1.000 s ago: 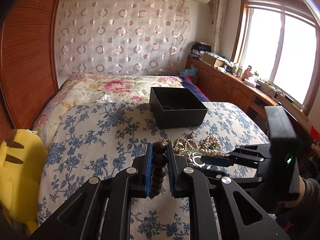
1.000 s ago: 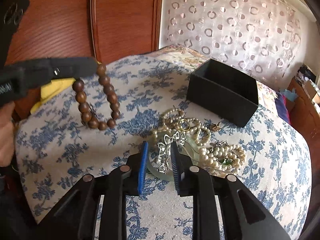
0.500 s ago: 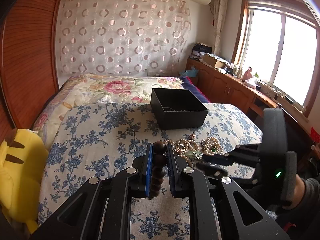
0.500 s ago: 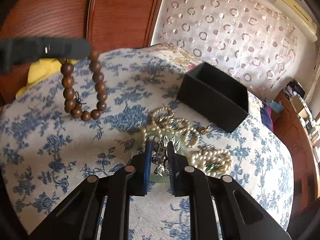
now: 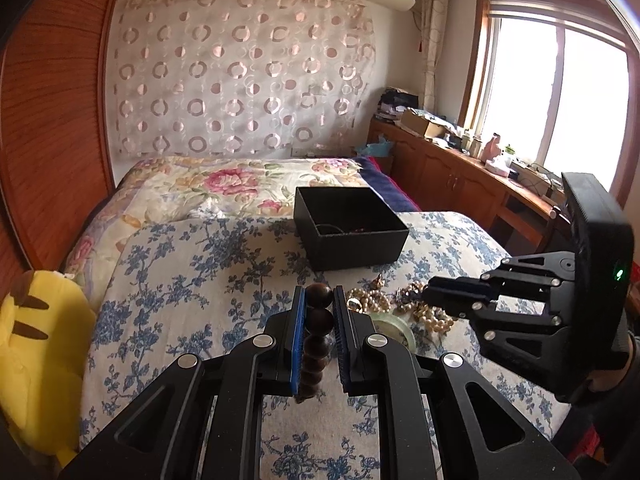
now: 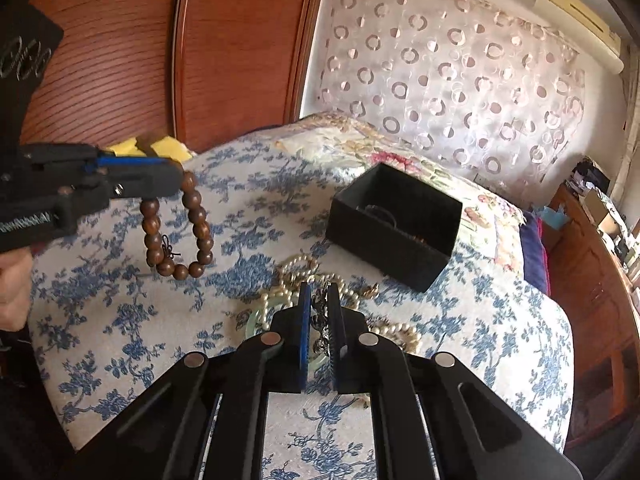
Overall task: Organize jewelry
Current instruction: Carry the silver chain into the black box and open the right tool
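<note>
My left gripper is shut on a brown wooden bead bracelet and holds it above the bed; the bracelet also shows hanging from the left gripper in the right wrist view. My right gripper is shut on a silver metal jewelry piece above the jewelry pile; the right gripper shows from the side in the left wrist view. Pearl necklaces and a pale green bangle lie on the blue floral bedspread. An open black box with some jewelry inside stands beyond the pile.
A yellow plush toy lies at the bed's left edge. A wooden headboard stands beside the bed. A floral quilt lies behind the box. Wooden cabinets with clutter run under the window at the right.
My right gripper has closed on the silver piece and lifted it from the pile. My left gripper has kept the bead bracelet and risen a little.
</note>
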Motion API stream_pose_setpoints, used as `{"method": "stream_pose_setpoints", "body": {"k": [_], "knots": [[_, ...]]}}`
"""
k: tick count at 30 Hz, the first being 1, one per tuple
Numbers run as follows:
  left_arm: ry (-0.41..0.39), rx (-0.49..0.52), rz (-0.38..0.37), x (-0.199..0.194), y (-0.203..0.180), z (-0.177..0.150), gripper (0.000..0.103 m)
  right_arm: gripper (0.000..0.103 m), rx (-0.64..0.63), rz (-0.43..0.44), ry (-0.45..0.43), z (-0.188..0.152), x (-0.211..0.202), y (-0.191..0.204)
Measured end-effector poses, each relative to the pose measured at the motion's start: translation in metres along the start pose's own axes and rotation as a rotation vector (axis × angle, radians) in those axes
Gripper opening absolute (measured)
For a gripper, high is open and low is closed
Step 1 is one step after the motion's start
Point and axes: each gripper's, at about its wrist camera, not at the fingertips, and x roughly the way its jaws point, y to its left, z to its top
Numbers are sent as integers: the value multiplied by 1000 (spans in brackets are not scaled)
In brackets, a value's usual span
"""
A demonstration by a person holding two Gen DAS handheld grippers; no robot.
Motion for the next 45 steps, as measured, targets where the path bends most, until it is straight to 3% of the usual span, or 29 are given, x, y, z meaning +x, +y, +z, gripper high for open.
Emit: {"method": "stream_pose_setpoints", "body": {"k": [18,28,45], "knots": [[-43,46,-50,28,-13,58,12,9,103,90,-87,45,-12,-69],[-34,43,-64,43,-12,68,12,9,286,261,-109,44,-2,-106],[-39,44,-57,60,-8,104,12,9,218,221,-109,82,30,-127]]}}
